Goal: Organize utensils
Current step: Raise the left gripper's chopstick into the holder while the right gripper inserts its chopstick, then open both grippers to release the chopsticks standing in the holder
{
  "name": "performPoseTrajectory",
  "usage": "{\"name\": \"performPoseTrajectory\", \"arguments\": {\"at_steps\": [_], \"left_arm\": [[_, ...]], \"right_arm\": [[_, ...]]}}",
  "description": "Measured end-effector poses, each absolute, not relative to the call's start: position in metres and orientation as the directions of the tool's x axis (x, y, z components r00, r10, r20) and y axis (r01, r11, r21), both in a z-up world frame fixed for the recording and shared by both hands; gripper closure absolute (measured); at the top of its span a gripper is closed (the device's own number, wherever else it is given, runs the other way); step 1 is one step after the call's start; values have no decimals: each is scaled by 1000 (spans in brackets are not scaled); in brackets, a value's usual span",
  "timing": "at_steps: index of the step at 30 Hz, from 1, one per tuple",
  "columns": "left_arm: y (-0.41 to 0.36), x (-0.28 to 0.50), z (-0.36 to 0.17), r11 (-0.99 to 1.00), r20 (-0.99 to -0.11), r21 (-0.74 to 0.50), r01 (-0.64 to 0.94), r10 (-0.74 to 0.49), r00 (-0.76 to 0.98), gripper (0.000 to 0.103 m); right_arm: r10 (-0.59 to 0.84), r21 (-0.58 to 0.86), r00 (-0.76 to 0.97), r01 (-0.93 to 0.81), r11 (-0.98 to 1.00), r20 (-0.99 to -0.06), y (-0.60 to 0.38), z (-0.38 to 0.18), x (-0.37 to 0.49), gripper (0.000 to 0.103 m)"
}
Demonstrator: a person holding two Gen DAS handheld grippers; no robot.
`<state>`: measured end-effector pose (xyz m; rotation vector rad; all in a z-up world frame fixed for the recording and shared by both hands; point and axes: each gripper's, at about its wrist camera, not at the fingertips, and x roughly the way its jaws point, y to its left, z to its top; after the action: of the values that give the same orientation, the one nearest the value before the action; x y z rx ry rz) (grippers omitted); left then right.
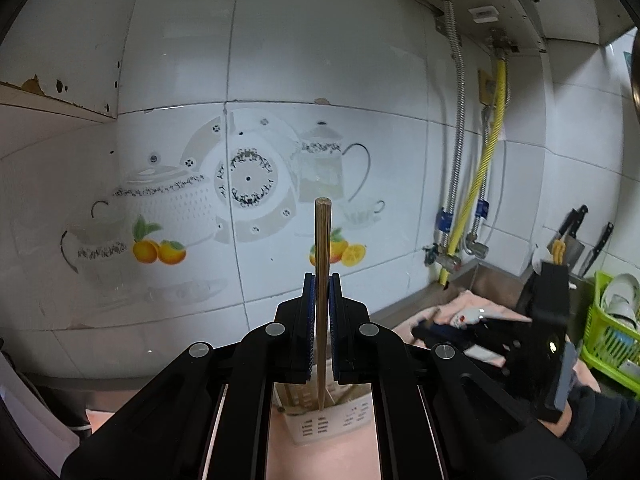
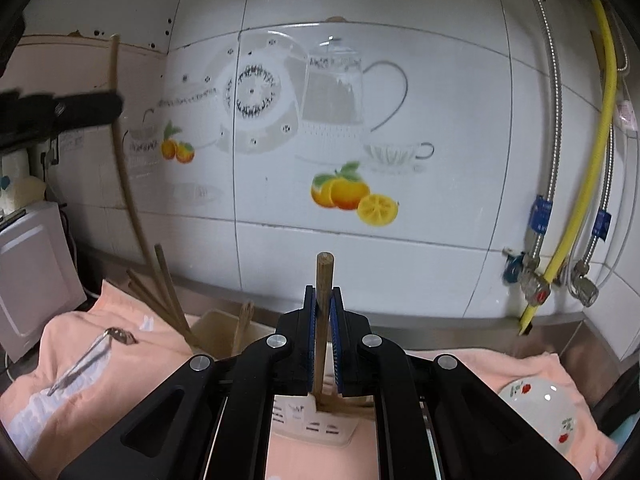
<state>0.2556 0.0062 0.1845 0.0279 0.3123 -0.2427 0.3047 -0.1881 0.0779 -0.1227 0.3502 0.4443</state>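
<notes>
My left gripper (image 1: 322, 286) is shut on a wooden chopstick (image 1: 322, 264) held upright, its lower tip just over the white slotted utensil holder (image 1: 332, 416). My right gripper (image 2: 324, 300) is shut on another wooden chopstick (image 2: 323, 280), also upright, its lower end inside the same holder (image 2: 316, 420). Several chopsticks (image 2: 168, 296) lean out of the holder's left compartment (image 2: 216, 328). A metal spoon (image 2: 92, 354) lies on the pink towel (image 2: 112, 380) at left. The left gripper and its chopstick show blurred at the upper left of the right wrist view (image 2: 60, 114).
A tiled wall with teapot and orange decals (image 2: 348, 192) stands close behind. Pipes and a yellow hose (image 2: 600, 128) run down at right. A white floral bowl (image 2: 540, 404) lies at lower right. A green dish rack (image 1: 608, 328) and knives (image 1: 576, 224) are far right. A white appliance (image 2: 32, 272) stands at left.
</notes>
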Motion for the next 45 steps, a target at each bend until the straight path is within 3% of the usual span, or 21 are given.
{"name": "performPoseTrajectory", "arguments": {"at_steps": [12,39,44,45], "left_arm": [[9,287,160,976,-330,-46,211,-214,919,98],[9,303,104,976,-464,-70,205,-214,860,97],[10,302,100,977,-472,-76,201,-213,855,93],[10,301,100,978,-474,-74,197,-208,856,87]], "right_arm": [[391,-52,836,-443,895,-386,-194,63,298,96],[404,-57,837,-454,889,-369,-199,62,271,59],[404,-58,839,-453,890,-364,-199,61,267,53],[404,-58,839,-453,890,-363,-199,61,267,53]]}}
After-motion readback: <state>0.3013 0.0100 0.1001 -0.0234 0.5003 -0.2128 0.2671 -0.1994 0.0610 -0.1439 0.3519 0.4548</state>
